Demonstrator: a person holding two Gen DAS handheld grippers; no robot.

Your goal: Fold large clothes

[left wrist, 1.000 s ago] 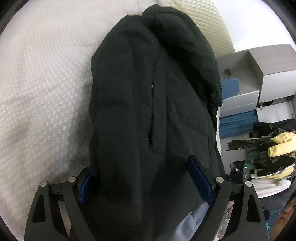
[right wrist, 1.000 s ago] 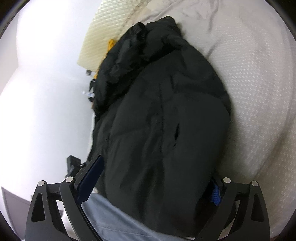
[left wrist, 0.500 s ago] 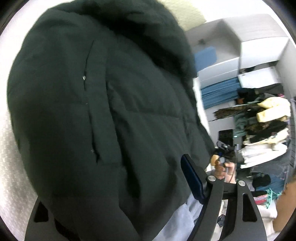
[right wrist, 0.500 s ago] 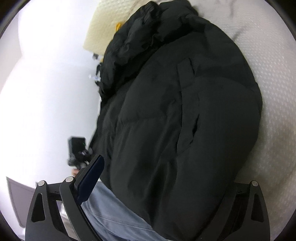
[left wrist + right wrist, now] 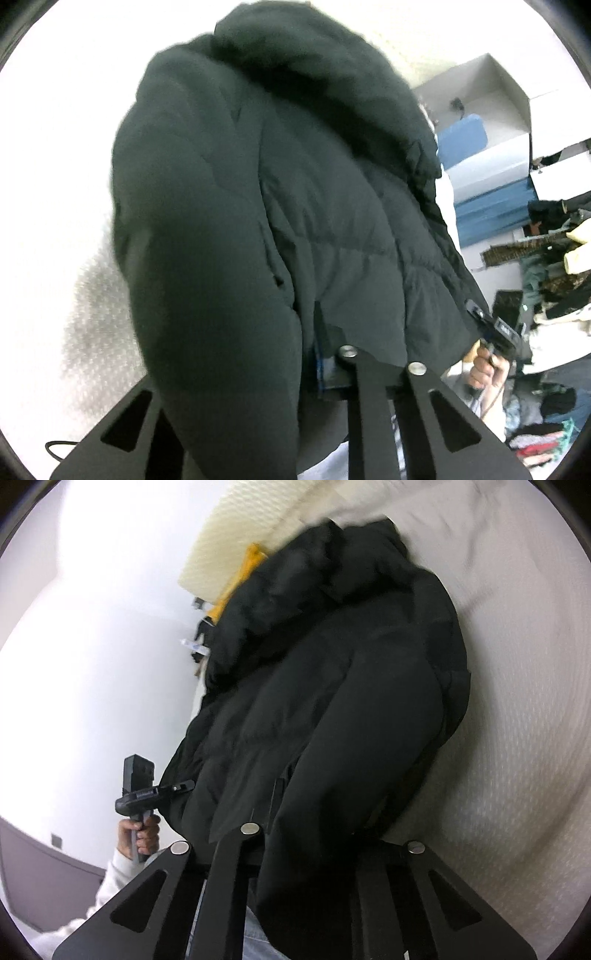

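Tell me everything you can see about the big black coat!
The coat is dark, puffy and quilted, with a bunched hood or collar at the far end. It lies on a white bed. Both the left gripper and the right gripper pinch its near edge, the left one just closing.

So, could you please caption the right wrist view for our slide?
Right gripper shut on the black puffer jacket's hem above the white quilted bed.

Jacket (image 5: 280, 206) on bed (image 5: 517, 738); pillow (image 5: 258, 528) behind; shelves (image 5: 491, 147) apparently right of bed.
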